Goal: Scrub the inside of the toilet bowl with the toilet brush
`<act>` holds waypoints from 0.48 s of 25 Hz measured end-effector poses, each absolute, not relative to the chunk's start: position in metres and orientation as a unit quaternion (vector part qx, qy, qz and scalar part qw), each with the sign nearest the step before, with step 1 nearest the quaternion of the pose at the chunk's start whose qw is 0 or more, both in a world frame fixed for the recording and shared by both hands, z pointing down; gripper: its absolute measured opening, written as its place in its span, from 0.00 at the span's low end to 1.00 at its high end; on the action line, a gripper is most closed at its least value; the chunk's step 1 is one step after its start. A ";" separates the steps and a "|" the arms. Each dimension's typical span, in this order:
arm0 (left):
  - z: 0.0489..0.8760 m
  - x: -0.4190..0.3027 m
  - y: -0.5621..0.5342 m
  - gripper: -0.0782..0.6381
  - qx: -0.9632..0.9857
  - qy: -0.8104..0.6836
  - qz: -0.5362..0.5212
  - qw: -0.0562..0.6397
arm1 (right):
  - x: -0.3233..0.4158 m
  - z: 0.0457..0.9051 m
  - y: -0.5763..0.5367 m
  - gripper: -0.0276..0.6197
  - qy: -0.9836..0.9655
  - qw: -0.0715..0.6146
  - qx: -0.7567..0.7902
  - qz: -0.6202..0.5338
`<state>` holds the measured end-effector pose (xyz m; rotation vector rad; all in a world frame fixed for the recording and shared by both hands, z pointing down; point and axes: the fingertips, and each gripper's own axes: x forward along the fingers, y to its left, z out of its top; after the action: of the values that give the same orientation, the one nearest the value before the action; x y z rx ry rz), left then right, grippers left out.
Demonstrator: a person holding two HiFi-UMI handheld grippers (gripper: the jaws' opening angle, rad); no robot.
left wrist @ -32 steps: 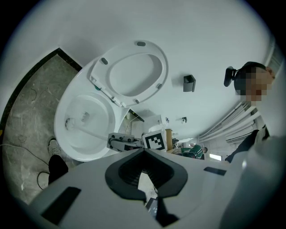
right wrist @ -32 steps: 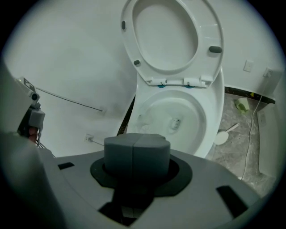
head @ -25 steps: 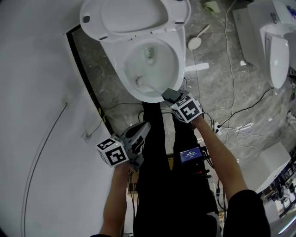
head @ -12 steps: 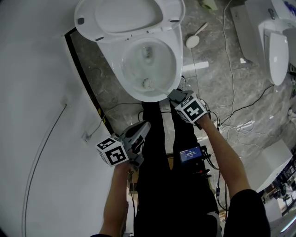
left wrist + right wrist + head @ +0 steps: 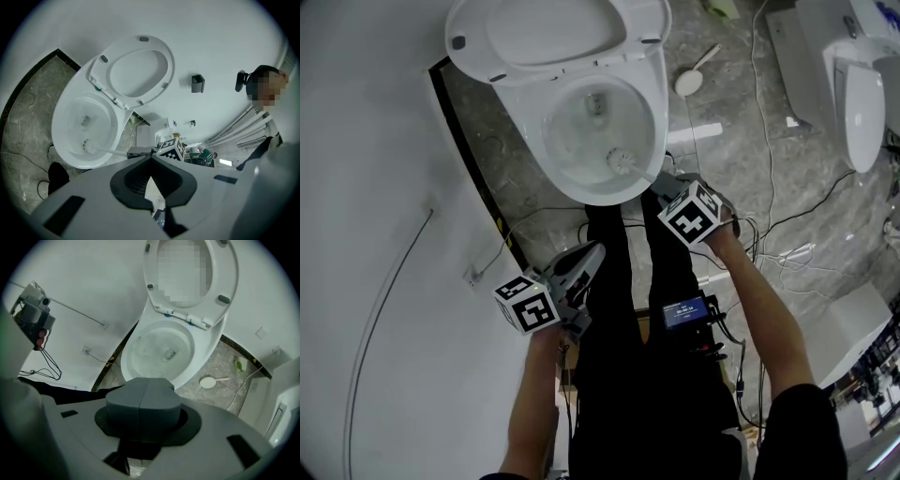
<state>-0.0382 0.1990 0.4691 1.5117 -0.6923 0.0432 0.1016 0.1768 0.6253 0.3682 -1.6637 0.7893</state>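
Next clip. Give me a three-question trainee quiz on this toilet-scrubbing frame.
1. True or false: the head of the toilet brush is inside the toilet bowl.
2. The right gripper is shut on: A the brush handle, B a cloth, C nothing.
3. Fill in: the left gripper hangs away from the toilet, its jaws ____ and empty.
Key: 1 true; 2 A; 3 apart.
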 end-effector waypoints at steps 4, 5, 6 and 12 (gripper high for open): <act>0.470 -0.039 0.200 0.12 0.671 -0.309 0.021 0.674 | 0.105 0.622 0.171 0.29 -0.714 0.609 0.150 0.310; 0.470 -0.040 0.200 0.12 0.670 -0.310 0.021 0.674 | 0.107 0.622 0.169 0.29 -0.714 0.614 0.148 0.301; 0.471 -0.041 0.200 0.12 0.670 -0.311 0.021 0.674 | 0.109 0.622 0.167 0.29 -0.715 0.618 0.146 0.292; 0.473 -0.042 0.201 0.12 0.668 -0.312 0.020 0.675 | 0.115 0.628 0.148 0.29 -0.721 0.638 0.137 0.233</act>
<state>-0.0421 0.2009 0.4733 1.5026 -0.7025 0.0455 0.1155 0.1484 0.6278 0.3125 -1.6470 0.5311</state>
